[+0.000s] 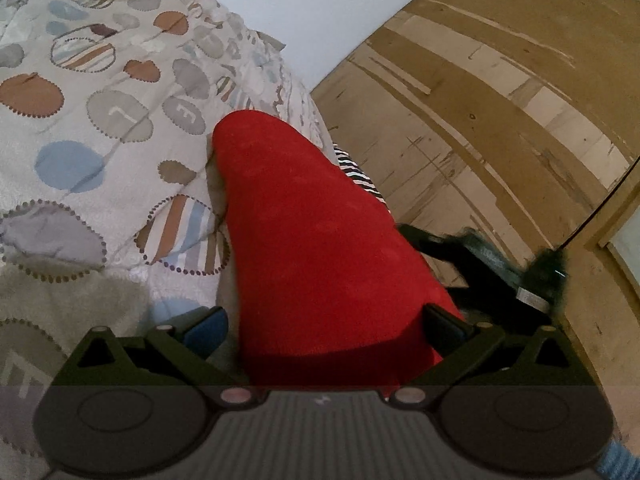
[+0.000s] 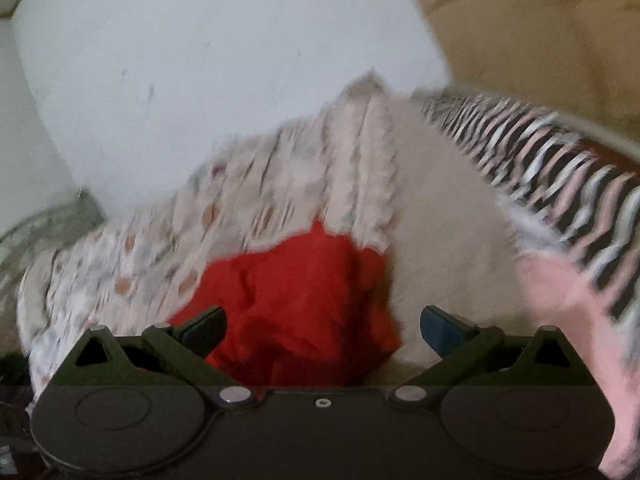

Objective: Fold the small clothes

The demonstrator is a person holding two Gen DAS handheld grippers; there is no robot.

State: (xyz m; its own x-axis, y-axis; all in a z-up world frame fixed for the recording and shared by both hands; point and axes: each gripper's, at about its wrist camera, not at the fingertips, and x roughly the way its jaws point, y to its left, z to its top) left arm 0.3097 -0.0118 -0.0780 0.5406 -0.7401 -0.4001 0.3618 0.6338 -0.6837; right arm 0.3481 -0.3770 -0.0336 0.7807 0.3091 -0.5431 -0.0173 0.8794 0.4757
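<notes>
My left gripper point(image 1: 324, 326) has its jaws spread wide, the red garment point(image 1: 320, 248) lying between them on the patterned quilt point(image 1: 100, 128), near the bed's edge beside the wooden floor point(image 1: 480, 120). My right gripper point(image 2: 323, 326) is spread too, over the bunched red cloth; a striped garment point(image 2: 540, 160) lies right.

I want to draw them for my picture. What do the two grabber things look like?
Both look alike. The left gripper and right gripper each have a dark grey, nearly black body with two round discs, silver rivets, angular linkage arms with triangular cut-outs, and blue pads on the fingertips. The left body has ribbed grooves across its middle. No cables or sleeves show.
</notes>
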